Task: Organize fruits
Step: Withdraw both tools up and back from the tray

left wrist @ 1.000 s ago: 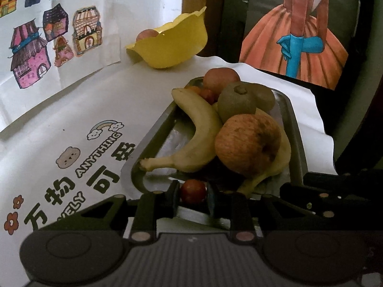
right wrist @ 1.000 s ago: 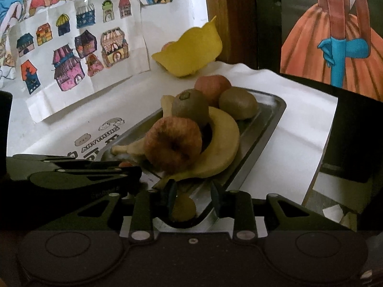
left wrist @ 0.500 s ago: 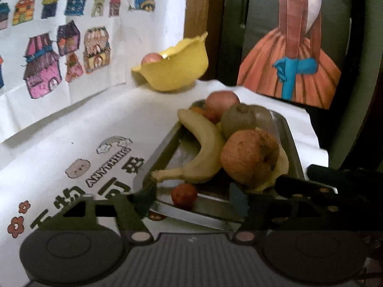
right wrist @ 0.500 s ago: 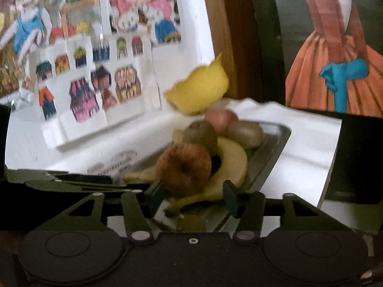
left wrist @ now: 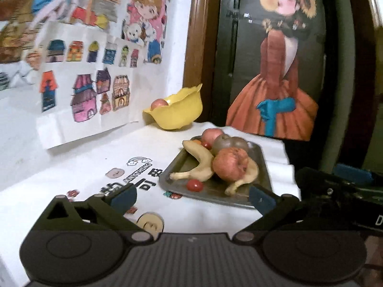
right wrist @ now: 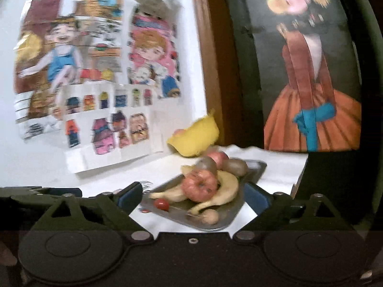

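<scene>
1. Two bananas (left wrist: 203,165), a big reddish apple (left wrist: 231,165), two kiwis (left wrist: 225,143), another apple (left wrist: 211,135) and a small red fruit (left wrist: 194,184) lie on the metal tray (left wrist: 215,195) on the table (left wrist: 95,165).
2. Left hand-held gripper (left wrist: 191,195): released, holding nothing, short of the tray's near rim.
3. Right hand-held gripper (right wrist: 193,196): likewise spread wide and holding nothing.
4. A yellow bowl (left wrist: 178,114) beyond the tray holds one fruit.

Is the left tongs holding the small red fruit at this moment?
No. The left tongs stand open and empty, while the small red fruit lies on the metal tray beyond them.
</scene>
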Demonstrator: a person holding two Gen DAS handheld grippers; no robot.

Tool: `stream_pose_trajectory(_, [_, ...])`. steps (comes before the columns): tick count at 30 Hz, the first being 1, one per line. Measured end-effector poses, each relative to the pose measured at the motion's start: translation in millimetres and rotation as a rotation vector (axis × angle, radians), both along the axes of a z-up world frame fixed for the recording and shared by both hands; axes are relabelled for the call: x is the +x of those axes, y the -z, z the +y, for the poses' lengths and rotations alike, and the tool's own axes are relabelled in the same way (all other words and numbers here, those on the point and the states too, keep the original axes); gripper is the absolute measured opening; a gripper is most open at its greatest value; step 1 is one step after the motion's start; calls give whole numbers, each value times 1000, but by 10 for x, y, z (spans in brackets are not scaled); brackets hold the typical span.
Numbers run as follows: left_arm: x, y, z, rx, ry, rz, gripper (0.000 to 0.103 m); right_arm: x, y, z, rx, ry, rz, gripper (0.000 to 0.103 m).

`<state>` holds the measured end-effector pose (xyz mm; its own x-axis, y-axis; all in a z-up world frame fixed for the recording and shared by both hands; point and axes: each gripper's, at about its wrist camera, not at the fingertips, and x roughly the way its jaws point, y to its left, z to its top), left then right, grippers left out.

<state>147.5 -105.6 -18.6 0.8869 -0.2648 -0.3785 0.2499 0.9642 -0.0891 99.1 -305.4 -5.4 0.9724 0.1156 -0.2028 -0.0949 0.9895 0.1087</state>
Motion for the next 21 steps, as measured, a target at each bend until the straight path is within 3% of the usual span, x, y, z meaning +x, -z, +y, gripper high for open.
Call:
stream_pose_trajectory(8, [-586, -143, 525, -62, -71, -48, 102, -672, -216, 433, -45, -1, -96, 102])
stream_pose_trajectory(21, [-1111, -7, 886, -53, -129, -80, 103, -1249, 9, 711, 5, 86, -72, 102])
